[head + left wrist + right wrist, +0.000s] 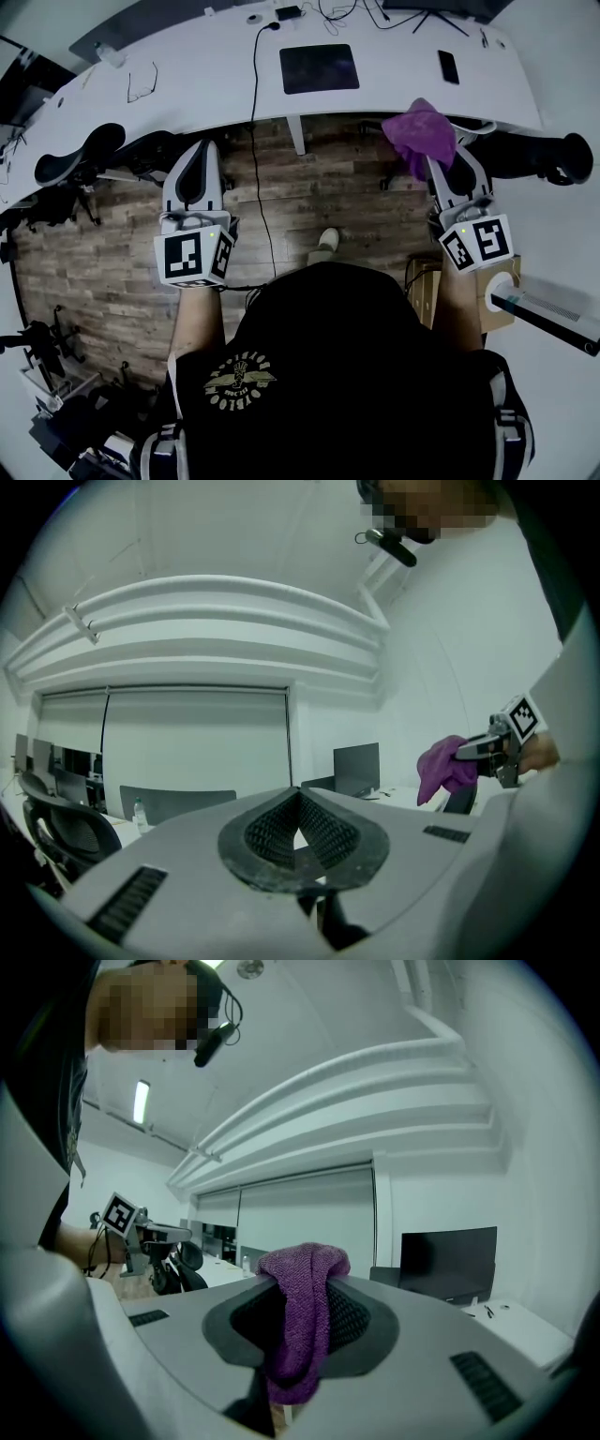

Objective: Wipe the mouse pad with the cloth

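A dark mouse pad lies on the white desk ahead, far from both grippers. My right gripper is shut on a purple cloth, held above the floor just short of the desk's front edge. In the right gripper view the cloth bulges up and hangs down between the jaws of the right gripper. My left gripper hovers at the left, level with the right one, and holds nothing. Seen from its own camera, the left gripper is shut, its ribbed pads meeting.
On the desk lie a phone, glasses and cables by a monitor stand. Black office chairs stand under the desk on both sides. A cable hangs to the wooden floor. A cardboard box sits at my right.
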Motion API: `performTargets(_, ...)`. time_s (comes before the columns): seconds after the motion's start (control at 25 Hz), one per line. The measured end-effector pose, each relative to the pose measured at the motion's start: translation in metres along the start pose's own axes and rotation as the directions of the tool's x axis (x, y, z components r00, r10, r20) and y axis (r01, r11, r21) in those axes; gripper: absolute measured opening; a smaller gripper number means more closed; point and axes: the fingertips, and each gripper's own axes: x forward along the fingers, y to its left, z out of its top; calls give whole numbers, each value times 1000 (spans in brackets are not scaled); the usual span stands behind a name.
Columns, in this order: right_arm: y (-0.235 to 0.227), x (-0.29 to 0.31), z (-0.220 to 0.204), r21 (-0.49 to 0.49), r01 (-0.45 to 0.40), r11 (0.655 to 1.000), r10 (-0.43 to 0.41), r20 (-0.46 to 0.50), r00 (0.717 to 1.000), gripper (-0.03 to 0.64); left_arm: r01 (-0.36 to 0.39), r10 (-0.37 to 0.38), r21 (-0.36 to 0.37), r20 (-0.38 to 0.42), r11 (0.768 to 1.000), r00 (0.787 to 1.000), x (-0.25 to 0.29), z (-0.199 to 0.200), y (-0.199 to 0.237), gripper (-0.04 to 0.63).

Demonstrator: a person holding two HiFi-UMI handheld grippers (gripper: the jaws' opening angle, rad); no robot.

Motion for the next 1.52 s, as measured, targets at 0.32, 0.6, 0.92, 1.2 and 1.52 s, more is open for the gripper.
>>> performTargets(0.32,-36,10,0,9,-29,1000,29,20,999,84,-40,40,15,30,999,999,14,18,-12,2)
performTargets(0.6,-40,12,-2,14,-55,998,54,24,998,84,-59,58,46,31,997,998,7,20,-13,2)
performTargets(0.92,-40,15,-8,24,-35,999,34,27,999,84,-36,35,72,19,997,999,16,14,-13,2)
performTargets(1.2,-49,20,-18,31,-1,1000,1,1,1000,84,-25,22,84,29,996,999,35,14,-13,2)
performTargets(1.52,-51,49,-17,25,-3,1000,4,-8,1000,84,-53,52,131,14,990,999,61,3,6,2)
